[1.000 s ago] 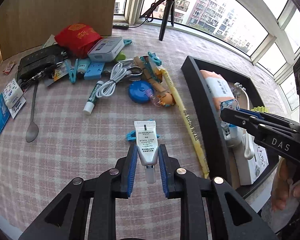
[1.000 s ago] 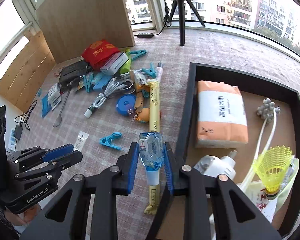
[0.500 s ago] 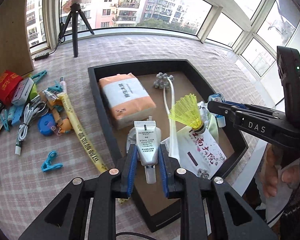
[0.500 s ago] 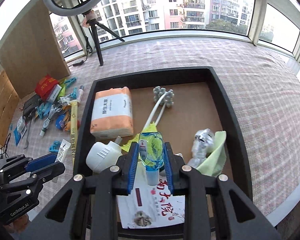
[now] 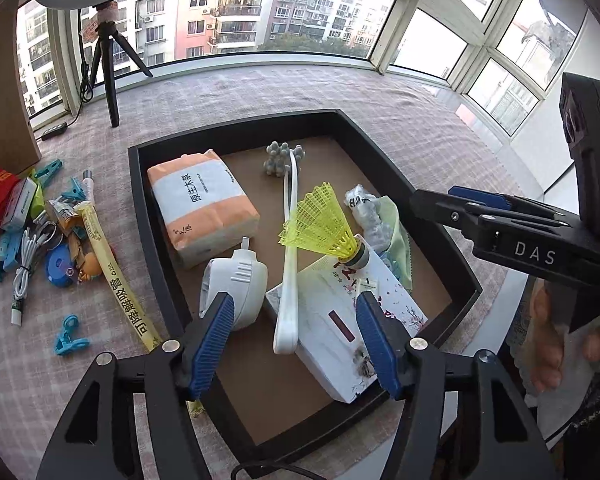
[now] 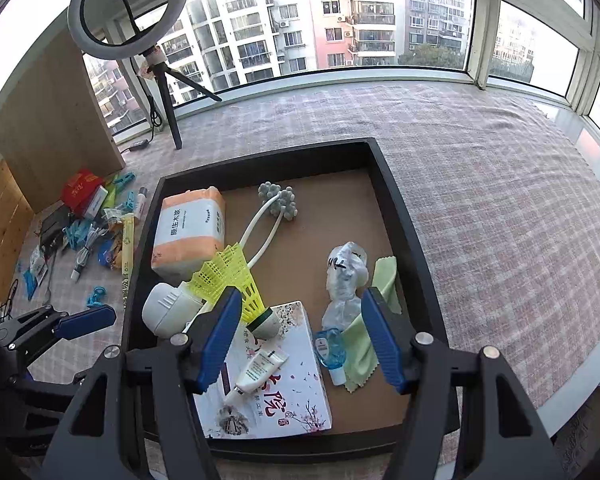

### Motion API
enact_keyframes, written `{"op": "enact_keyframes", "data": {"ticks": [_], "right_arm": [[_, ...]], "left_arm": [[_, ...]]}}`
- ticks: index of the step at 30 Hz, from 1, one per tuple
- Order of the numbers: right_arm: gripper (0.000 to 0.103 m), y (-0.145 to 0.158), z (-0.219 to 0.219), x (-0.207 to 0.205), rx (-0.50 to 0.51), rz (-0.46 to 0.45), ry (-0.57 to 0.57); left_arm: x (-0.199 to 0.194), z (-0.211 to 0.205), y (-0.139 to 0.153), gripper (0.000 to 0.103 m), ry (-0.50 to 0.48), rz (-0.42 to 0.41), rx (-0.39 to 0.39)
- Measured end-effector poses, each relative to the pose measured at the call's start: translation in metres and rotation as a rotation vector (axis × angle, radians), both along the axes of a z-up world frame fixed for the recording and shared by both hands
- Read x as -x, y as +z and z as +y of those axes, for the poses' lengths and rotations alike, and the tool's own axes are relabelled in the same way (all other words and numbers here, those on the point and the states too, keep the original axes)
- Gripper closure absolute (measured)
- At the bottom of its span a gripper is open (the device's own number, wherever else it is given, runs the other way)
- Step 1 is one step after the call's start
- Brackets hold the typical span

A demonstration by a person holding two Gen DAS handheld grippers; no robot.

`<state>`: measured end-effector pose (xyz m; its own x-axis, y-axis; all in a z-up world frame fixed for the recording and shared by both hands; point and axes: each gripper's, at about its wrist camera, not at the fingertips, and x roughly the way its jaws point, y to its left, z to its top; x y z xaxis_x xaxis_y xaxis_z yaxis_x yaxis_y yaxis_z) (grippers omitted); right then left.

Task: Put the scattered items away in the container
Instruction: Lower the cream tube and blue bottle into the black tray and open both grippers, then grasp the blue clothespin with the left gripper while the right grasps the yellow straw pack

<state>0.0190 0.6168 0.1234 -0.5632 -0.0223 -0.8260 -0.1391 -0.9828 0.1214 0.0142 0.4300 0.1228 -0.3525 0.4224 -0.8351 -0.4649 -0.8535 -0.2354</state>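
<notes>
Right wrist view: the right gripper (image 6: 302, 332) and left gripper (image 5: 296, 334) have just spread their jaws, nothing between them. The white tube (image 6: 260, 368) lies on the flowered box (image 6: 284, 404) in the black tray (image 6: 404, 232); the blue, seemingly correction-tape, dispenser (image 6: 332, 354) rests beside it.

Daylit bay windows (image 6: 340, 32) overlook apartment blocks (image 6: 284, 28) outside.

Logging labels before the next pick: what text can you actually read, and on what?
"DAS": side of the right gripper.
"原生木浆": tissue pack.
"可降解吸管": yellow straw sleeve.
Large "院": flowered white box; its other characters are unclear.
Print on small white tube, blue bottle: too small.
</notes>
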Motion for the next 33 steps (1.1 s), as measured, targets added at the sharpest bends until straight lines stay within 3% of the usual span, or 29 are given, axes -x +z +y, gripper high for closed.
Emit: {"op": "enact_keyframes", "data": {"ticks": [10,22,33], "right_arm": [[0.042,-0.002,-0.053,0.017,0.01,-0.007,0.112],[0.042,-0.021,-0.166,0.059,0.017,-0.051,0.303],[0.044,-0.072,-0.238,0.098,-0.068,-0.182,0.381]], "left_arm": [[0.005,-0.056,-0.01,0.044,0.103,-0.023,0.013],[0.018,-0.145,-0.047,0.052,0.187,-0.036,0.141],[0.041,-0.183,-0.085,0.054,0.102,-0.053,0.235]]}}
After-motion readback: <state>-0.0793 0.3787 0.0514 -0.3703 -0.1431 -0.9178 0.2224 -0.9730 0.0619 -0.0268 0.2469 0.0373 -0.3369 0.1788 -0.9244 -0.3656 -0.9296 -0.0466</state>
